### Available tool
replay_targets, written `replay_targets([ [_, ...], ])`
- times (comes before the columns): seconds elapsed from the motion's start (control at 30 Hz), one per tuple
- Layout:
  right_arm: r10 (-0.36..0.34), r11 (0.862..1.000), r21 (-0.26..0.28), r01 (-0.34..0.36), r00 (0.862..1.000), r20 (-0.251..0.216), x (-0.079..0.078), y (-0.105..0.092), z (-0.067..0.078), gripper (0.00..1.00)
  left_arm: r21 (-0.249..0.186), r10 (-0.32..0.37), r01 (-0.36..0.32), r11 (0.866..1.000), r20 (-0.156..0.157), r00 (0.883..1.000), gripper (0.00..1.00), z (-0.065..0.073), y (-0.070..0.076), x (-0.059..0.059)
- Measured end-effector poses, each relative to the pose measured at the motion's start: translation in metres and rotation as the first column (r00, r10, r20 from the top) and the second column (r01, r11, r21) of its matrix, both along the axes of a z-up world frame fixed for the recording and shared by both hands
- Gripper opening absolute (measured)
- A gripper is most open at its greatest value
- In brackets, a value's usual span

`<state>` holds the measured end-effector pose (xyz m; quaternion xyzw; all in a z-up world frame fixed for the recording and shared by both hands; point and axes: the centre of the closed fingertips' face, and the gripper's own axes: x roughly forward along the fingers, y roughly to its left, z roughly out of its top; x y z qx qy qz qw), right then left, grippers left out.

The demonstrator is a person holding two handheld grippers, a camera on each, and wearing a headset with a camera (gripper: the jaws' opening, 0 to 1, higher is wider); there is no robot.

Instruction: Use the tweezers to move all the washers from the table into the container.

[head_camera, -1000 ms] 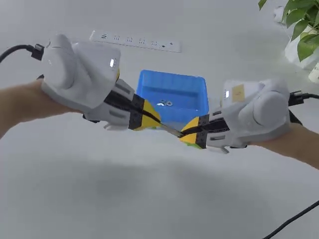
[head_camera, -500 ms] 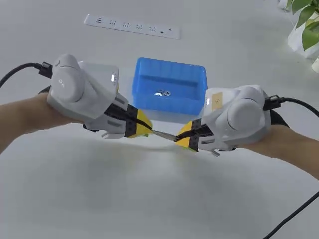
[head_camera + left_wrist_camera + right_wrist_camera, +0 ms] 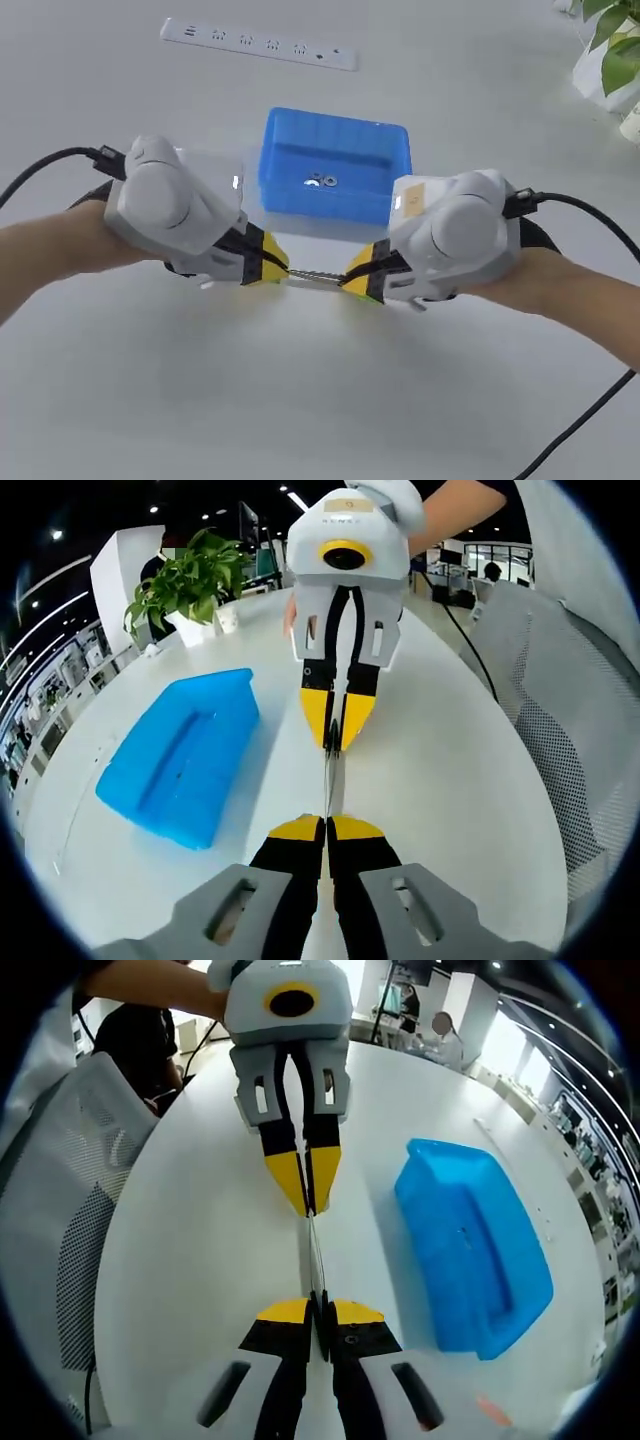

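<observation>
Some washers (image 3: 322,181) lie in the blue container (image 3: 335,208). As far as I can tell, none are left on the surface (image 3: 300,400), so the job looks about done. The left hand-held gripper (image 3: 272,268) and the right hand-held gripper (image 3: 355,281) each pinch one end of the tweezers (image 3: 315,275), just in front of the container. A power strip (image 3: 258,45) and a plant (image 3: 612,50) sit far off. Nothing is in the way.

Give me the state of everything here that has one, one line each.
left gripper: shut on one end of the tweezers
right gripper: shut on the other end
tweezers: held between both grippers
container: upright, open-topped, on the table
washers: lying inside the container
</observation>
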<state>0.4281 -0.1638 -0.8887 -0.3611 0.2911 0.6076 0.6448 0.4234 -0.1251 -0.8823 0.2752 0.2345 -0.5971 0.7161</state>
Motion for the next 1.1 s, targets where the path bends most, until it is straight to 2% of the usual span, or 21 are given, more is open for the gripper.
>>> replay_targets([
  [0.13, -0.001, 1.000, -0.011, 0.001, 1.000, -0.001, -0.001, 0.002, -0.002, 0.07, 0.022, -0.008, 0.008, 1.000, -0.001, 1.000, 0.05, -0.004, 0.002, -0.002],
  [0.3, -0.003, 1.000, -0.016, 0.003, 1.000, -0.005, -0.001, 0.002, -0.002, 0.07, 0.023, 0.002, -0.002, 1.000, -0.005, 1.000, 0.05, -0.004, 0.003, 0.002],
  [0.4, 0.000, 1.000, -0.017, 0.000, 1.000, 0.005, 0.000, 0.002, -0.002, 0.08, 0.038, 0.010, -0.011, 0.999, 0.008, 1.000, 0.06, -0.004, 0.004, 0.004],
  [0.5, -0.002, 1.000, -0.017, 0.002, 1.000, 0.001, -0.001, 0.002, -0.002, 0.08, 0.045, 0.024, -0.024, 0.999, -0.003, 1.000, 0.06, -0.004, 0.003, 0.006],
  [0.53, -0.004, 1.000, -0.015, 0.004, 1.000, -0.001, -0.001, 0.002, -0.002, 0.09, 0.045, 0.036, -0.035, 0.998, -0.024, 0.999, 0.06, -0.004, 0.004, 0.006],
  [0.67, -0.003, 1.000, -0.018, 0.003, 1.000, -0.005, -0.001, 0.001, -0.003, 0.10, 0.069, 0.046, -0.045, 0.997, -0.022, 0.999, 0.07, -0.005, 0.008, 0.008],
  [1.1, -0.028, 0.999, -0.028, 0.027, 0.999, -0.015, 0.001, 0.000, -0.003, 0.11, 0.124, 0.064, -0.058, 0.991, -0.045, 0.997, 0.12, -0.006, 0.019, 0.002],
])
